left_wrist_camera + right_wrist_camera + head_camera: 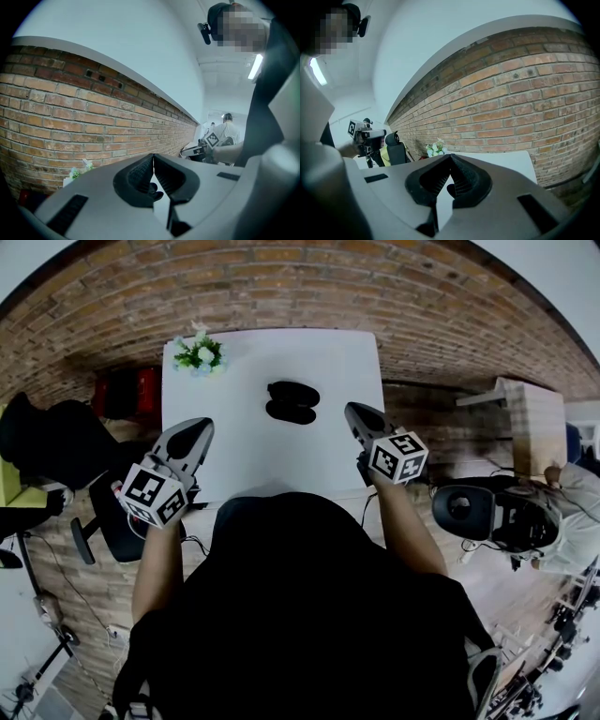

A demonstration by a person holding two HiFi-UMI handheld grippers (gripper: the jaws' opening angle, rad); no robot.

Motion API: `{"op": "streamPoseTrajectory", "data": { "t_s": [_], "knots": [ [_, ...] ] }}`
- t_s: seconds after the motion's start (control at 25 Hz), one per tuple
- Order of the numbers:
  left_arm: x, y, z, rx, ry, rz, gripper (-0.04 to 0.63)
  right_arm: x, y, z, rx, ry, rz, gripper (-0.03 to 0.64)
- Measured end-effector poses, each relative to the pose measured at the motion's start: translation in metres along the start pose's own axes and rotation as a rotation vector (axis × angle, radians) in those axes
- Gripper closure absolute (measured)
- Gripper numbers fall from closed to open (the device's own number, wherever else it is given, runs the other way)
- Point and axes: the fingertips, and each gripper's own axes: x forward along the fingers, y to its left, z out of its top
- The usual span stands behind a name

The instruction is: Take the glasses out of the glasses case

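Your left gripper (194,435) is clenched, tips touching, nothing between them. Your right gripper (359,418) is pinched together too, and empty. Each is held over a side edge of the table (328,465). The case (292,401) lies ahead between them, apart from both. Flowers (199,354) stand beyond the left gripper.

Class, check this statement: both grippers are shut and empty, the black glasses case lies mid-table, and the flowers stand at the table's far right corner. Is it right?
Not quite: the head view shows the flowers standing at the far left corner of the table, not the right. The rest holds.
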Motion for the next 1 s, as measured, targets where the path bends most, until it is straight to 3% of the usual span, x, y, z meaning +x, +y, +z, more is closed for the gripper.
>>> {"op": "streamPoseTrajectory", "data": {
  "t_s": [1.0],
  "knots": [
    [-0.002,0.032,-0.014,-0.05,0.015,0.052,0.584,0.059,-0.015,-0.033,-0.01,0.153,0.033,0.6]
  ]
}}
